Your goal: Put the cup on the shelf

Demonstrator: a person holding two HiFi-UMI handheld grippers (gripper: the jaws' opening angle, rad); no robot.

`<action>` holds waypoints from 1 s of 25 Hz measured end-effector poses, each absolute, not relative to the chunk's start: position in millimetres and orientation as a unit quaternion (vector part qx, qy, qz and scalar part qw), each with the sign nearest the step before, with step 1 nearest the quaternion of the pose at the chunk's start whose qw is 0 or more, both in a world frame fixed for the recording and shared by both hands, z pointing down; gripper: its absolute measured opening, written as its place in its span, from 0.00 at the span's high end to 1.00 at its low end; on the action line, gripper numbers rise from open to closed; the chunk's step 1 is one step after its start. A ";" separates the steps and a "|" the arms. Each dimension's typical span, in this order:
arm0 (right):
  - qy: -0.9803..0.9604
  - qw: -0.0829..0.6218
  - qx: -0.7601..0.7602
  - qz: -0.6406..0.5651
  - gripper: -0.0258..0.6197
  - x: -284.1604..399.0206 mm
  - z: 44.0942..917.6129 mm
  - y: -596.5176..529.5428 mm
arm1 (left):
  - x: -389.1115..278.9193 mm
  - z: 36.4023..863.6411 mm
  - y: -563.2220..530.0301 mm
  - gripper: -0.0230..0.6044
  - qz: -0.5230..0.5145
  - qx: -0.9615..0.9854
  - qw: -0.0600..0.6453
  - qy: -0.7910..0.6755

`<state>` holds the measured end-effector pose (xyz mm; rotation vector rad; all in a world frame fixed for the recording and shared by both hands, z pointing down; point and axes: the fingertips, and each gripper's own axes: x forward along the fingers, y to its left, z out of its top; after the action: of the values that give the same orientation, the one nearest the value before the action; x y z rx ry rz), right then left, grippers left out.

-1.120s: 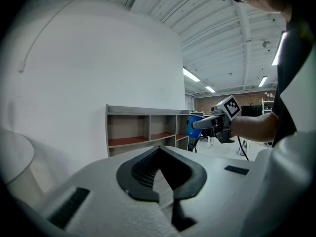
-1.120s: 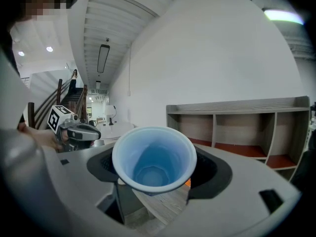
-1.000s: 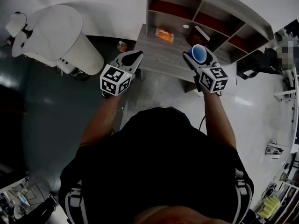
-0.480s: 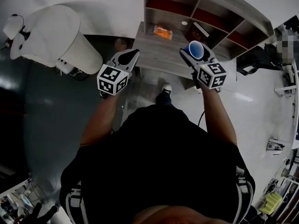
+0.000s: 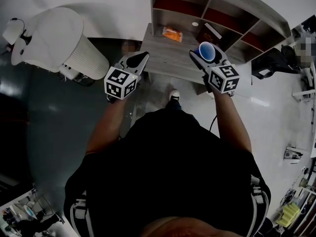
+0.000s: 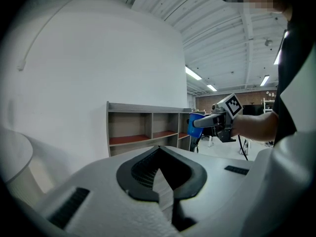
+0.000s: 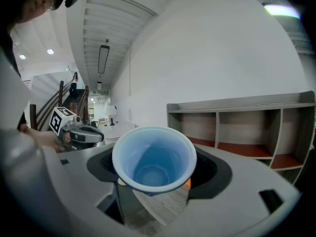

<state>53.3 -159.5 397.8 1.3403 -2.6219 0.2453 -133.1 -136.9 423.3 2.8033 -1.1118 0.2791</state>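
Note:
A blue plastic cup (image 5: 207, 52) sits mouth-up between the jaws of my right gripper (image 5: 205, 58), which is shut on it. In the right gripper view the cup (image 7: 154, 159) fills the middle and hides most of the space between the jaws. A grey wooden shelf (image 5: 217, 9) with red-floored compartments stands ahead against the white wall; it also shows as the shelf (image 7: 247, 127) and the shelf (image 6: 148, 127). My left gripper (image 5: 139, 59) hovers to the left at the same height, jaws together with nothing held. From it I see the cup (image 6: 194, 125) held up in front of the shelf.
A low wooden table (image 5: 163, 58) stands in front of the shelf, below both grippers, with an orange packet (image 5: 172, 33) and a dark box (image 5: 210, 32) on it. A large white ribbed cylinder (image 5: 64, 38) stands at the left. A person's shoe (image 5: 173, 95) shows on the pale floor.
Both grippers and the cup have shifted slightly toward the shelf. The person has stepped forward, so a shoe now shows below the table edge.

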 end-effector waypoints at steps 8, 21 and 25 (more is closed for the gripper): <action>-0.885 0.090 0.448 0.089 0.39 60.0 402.9 -178.2 | -126.5 427.9 -153.5 0.93 0.100 0.924 0.059 -0.365; -0.889 0.092 0.437 0.107 0.39 69.9 413.3 -230.7 | -116.9 436.2 -201.2 0.93 0.105 0.920 0.067 -0.371; -0.889 0.095 0.434 0.111 0.39 73.2 416.3 -253.3 | -114.7 438.4 -220.9 0.93 0.108 0.918 0.072 -0.375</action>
<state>73.2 -253.3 416.3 1.2871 -2.6354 0.3301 -114.7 -220.9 438.4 2.7578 -1.1270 0.3242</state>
